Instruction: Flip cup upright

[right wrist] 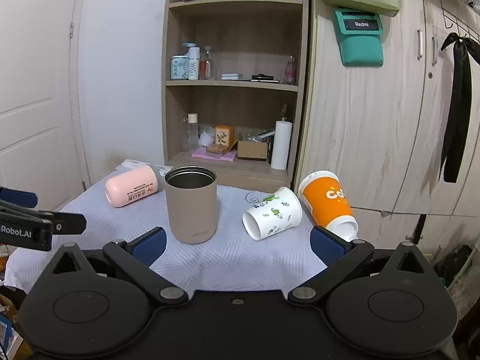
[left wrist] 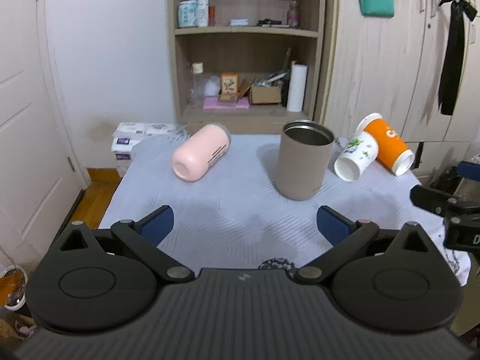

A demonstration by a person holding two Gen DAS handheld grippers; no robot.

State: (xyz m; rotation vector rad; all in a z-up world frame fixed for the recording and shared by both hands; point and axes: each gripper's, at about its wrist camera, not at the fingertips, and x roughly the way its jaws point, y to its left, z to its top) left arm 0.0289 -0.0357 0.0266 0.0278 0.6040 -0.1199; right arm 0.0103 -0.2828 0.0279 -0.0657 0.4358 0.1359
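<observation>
A taupe metal tumbler stands upright, mouth up, on the cloth-covered table; it also shows in the right wrist view. A pink cup lies on its side at the far left. A white paper cup with green print and an orange paper cup lie on their sides at the right. My left gripper is open and empty, short of the tumbler. My right gripper is open and empty, between the tumbler and the white cup.
A wooden shelf unit with bottles, boxes and a paper roll stands behind the table. Wardrobe doors are at the right, a white door at the left. Tissue packs lie by the table's far left corner.
</observation>
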